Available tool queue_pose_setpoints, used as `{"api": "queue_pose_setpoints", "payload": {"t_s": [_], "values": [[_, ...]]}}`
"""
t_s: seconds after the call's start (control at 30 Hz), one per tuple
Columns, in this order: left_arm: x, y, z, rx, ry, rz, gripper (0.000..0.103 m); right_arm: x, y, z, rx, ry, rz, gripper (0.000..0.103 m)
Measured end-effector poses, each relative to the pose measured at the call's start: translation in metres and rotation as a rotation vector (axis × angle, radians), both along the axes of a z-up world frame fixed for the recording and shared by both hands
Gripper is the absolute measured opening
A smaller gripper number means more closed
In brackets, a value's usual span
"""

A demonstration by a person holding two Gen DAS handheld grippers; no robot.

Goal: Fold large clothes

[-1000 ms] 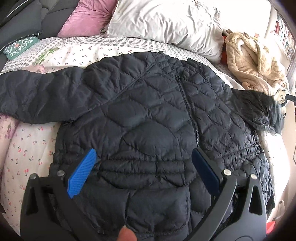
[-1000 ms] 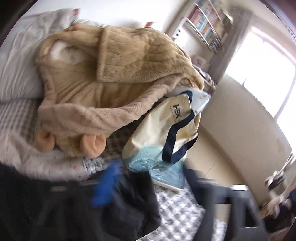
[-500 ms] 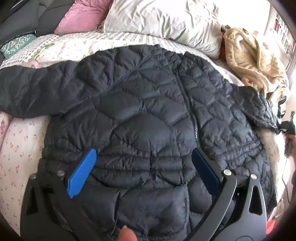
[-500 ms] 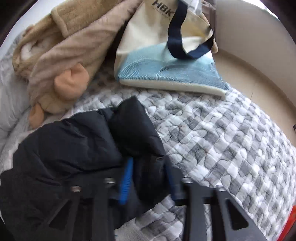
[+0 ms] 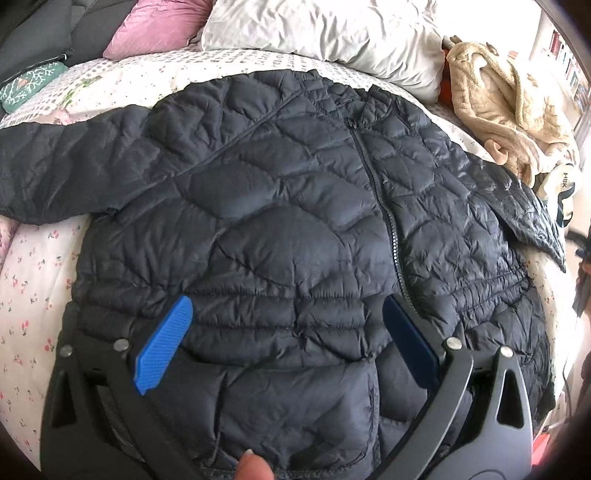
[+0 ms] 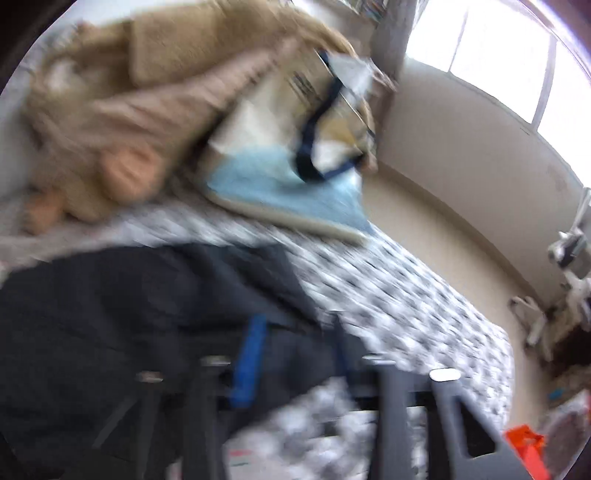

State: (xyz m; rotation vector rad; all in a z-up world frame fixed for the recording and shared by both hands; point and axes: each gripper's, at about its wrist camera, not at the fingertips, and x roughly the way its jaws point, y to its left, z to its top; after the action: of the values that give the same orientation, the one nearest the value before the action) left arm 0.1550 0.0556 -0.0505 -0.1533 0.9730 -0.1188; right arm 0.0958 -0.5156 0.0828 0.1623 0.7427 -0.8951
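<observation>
The left tool hung with its blue pads spread wide apart, nothing between them, just above the lower front of the black quilted jacket. A fingertip showed at its near edge. Beyond the tool the jacket lay spread face up on the floral bed cover, zip closed, one sleeve stretched out to the tool's left. Farther off lay a white pillow, a pink pillow and a beige fleece garment.

The right tool, blurred, had just been opening its jaws; they stood apart over the dark sleeve end, not pressing it. Ahead of it lay a grey patterned quilt, then a cream-and-blue tote bag.
</observation>
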Motion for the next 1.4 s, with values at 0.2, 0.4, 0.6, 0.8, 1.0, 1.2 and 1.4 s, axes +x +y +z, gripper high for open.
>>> {"api": "queue_pose_setpoints", "payload": {"t_s": [0.2,0.4,0.6,0.8,1.0,1.2,1.4], "values": [[0.001,0.006,-0.002,-0.064,0.035,0.022,0.102,0.044,0.056,-0.023,0.157,0.007,0.281,0.086],[-0.004,0.025,0.013,-0.102,0.005,0.052,0.102,0.006,0.027,-0.046,0.274,0.004,0.092,0.087],[-0.008,0.045,0.026,-0.099,-0.026,0.054,0.102,-0.031,0.054,-0.004,0.321,-0.022,0.072,0.087],[-0.015,0.067,0.039,-0.173,-0.067,0.061,0.102,-0.052,0.114,0.039,0.327,-0.12,0.174,0.087],[-0.019,0.084,0.048,-0.179,-0.099,0.038,0.102,-0.067,0.201,0.059,0.384,-0.134,0.287,0.091],[-0.017,0.114,0.046,-0.104,-0.067,0.086,0.102,-0.056,0.288,0.055,0.368,-0.056,0.453,0.091],[-0.017,0.166,0.041,0.034,-0.017,0.286,0.102,-0.042,0.354,0.012,0.417,0.04,0.6,0.092]]}}
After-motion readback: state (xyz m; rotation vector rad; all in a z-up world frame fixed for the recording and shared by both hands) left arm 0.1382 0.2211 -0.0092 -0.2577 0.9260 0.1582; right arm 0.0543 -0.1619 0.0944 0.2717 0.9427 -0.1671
